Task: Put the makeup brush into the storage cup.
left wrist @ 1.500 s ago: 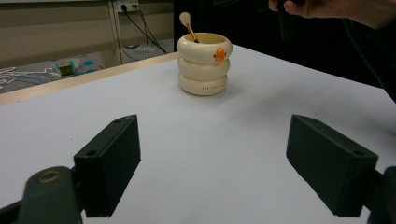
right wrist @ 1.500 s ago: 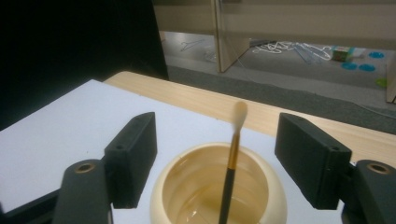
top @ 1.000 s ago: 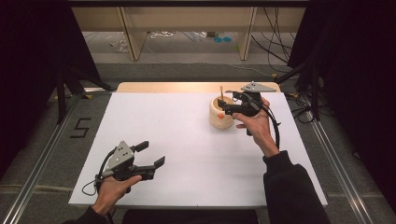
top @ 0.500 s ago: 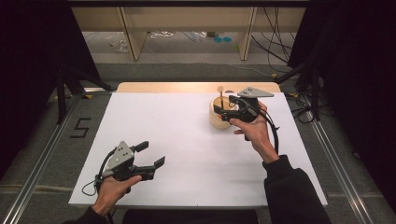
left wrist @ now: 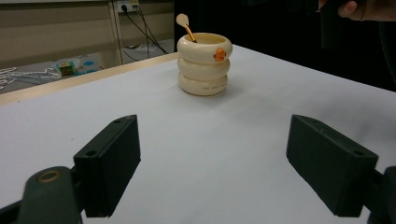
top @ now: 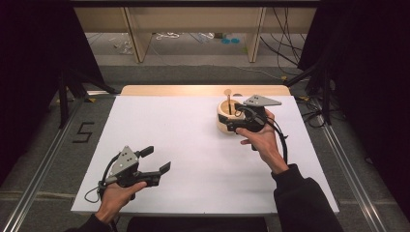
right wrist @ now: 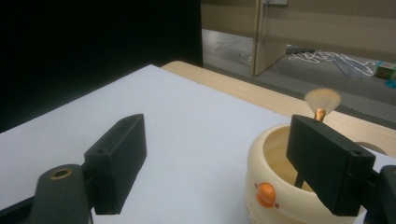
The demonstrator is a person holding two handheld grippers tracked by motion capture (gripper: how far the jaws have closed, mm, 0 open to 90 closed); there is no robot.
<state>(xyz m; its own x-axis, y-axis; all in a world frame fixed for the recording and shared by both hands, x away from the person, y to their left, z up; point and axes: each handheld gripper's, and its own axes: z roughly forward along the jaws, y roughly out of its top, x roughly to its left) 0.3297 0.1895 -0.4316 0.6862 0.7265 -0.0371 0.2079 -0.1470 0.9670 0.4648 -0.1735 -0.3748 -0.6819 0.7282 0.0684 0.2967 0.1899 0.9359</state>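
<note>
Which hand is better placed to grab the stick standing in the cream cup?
The right. The right tool hangs open right at the cream cup, with the stick just past one jaw. The left tool, also open, sits far off near the table's front edge.

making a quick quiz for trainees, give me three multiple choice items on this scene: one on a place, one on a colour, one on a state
1. Where does the ringed cream pot stand on the white table?
A. near the far right
B. at the near left corner
C. off the table

2. What colour is the round button on the pot?
A. blue
B. orange
C. green

3. How does the left claw stand?
A. shut on the pot
C. shut on the spoon
B. open, holding nothing

Answers: 1 A, the high view shows the pot far right by the right claw. 2 B, the left gripper view shows it orange. 3 B, its jaws stand wide apart over bare table.
</note>
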